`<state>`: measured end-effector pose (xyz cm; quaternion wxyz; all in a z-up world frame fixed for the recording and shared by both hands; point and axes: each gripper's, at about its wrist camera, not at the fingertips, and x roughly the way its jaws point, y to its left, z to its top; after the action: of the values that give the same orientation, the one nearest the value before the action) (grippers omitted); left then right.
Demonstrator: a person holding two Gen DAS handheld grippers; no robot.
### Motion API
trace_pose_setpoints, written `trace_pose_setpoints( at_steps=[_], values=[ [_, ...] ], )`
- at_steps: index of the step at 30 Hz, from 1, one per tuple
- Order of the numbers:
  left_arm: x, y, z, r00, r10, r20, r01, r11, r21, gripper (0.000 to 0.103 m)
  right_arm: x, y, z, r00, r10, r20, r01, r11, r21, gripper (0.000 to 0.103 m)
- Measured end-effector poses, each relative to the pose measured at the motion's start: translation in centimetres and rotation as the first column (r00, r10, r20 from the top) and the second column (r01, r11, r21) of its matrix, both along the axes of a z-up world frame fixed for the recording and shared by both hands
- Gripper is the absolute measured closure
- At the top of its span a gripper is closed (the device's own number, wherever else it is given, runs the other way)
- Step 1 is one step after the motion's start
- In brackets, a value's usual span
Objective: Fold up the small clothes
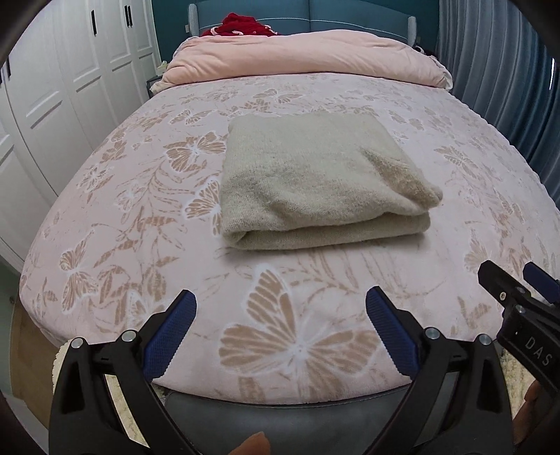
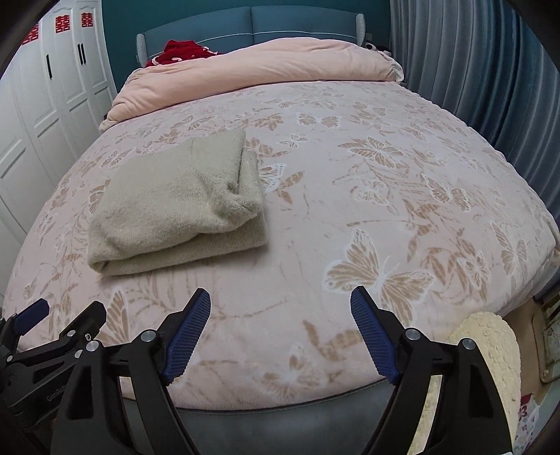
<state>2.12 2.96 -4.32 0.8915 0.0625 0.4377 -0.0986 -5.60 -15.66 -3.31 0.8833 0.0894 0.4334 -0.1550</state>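
Note:
A beige knitted garment [image 1: 315,182] lies folded into a thick rectangle on the pink butterfly-print bed cover [image 1: 147,217]. It also shows in the right wrist view [image 2: 178,206], to the left. My left gripper [image 1: 280,301] is open and empty, held near the foot edge of the bed, short of the garment. My right gripper [image 2: 280,297] is open and empty, also near the foot edge, to the right of the garment. The right gripper shows at the right edge of the left wrist view [image 1: 518,280]; the left gripper shows at the lower left of the right wrist view [image 2: 63,315].
A rolled pink duvet [image 1: 301,59] lies across the head of the bed, with a red cloth [image 1: 241,26] behind it. White wardrobe doors [image 1: 52,105] stand on the left, grey-blue curtains [image 2: 472,70] on the right. A cream fluffy item [image 2: 490,346] sits by the bed's right corner.

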Motion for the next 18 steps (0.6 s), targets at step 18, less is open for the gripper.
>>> trace_pose_setpoints(
  at_steps=[18],
  values=[
    [-1.9, 0.2, 1.1, 0.997, 0.054, 0.046, -0.055, 0.998, 0.009, 0.008, -1.3, 1.7, 0.4, 0.999, 0.038, -0.008, -0.038, 0.999, -0.012, 0.023]
  ],
)
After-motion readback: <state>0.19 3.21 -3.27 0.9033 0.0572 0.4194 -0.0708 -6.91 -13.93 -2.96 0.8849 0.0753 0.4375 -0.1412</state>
